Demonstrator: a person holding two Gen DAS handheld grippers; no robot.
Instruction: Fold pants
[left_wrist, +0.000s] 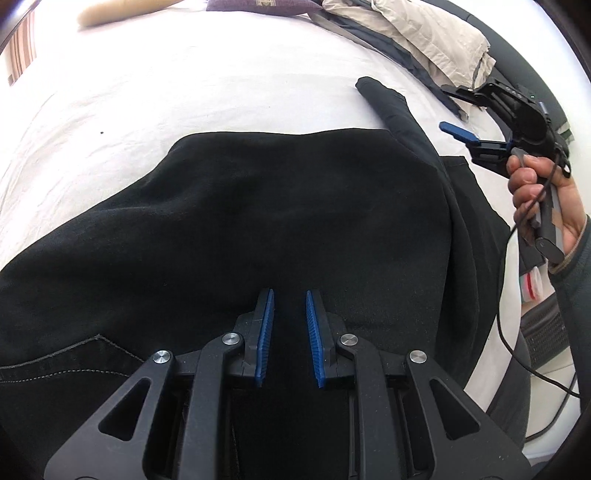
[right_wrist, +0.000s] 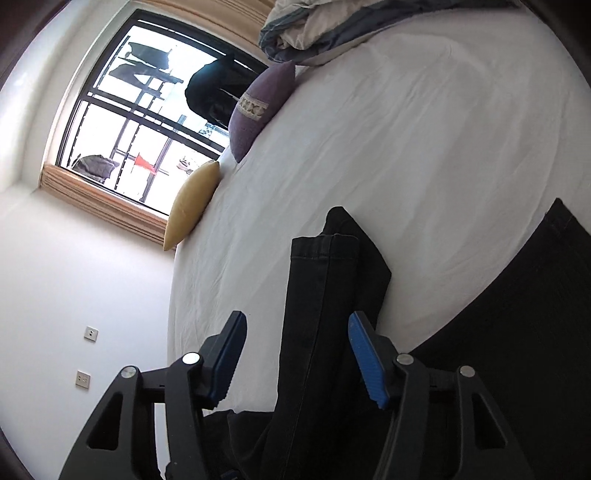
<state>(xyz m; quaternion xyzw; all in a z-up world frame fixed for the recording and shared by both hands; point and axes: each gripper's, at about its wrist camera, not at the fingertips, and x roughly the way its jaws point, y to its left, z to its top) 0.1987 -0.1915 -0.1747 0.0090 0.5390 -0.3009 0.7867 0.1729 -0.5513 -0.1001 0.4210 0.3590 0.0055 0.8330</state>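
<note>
Between right fingers (right_wrist: 362, 354), pants (right_wrist: 321, 295) untouched.

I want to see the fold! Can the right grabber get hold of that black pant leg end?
Probably yes. The right gripper is open, and the pant leg already lies between its blue fingers with nothing in the way.

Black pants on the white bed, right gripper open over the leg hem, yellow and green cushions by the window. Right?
Not quite: the cushions are yellow and purple, as the right wrist view shows. The pants, bed and open right gripper are as stated.
</note>
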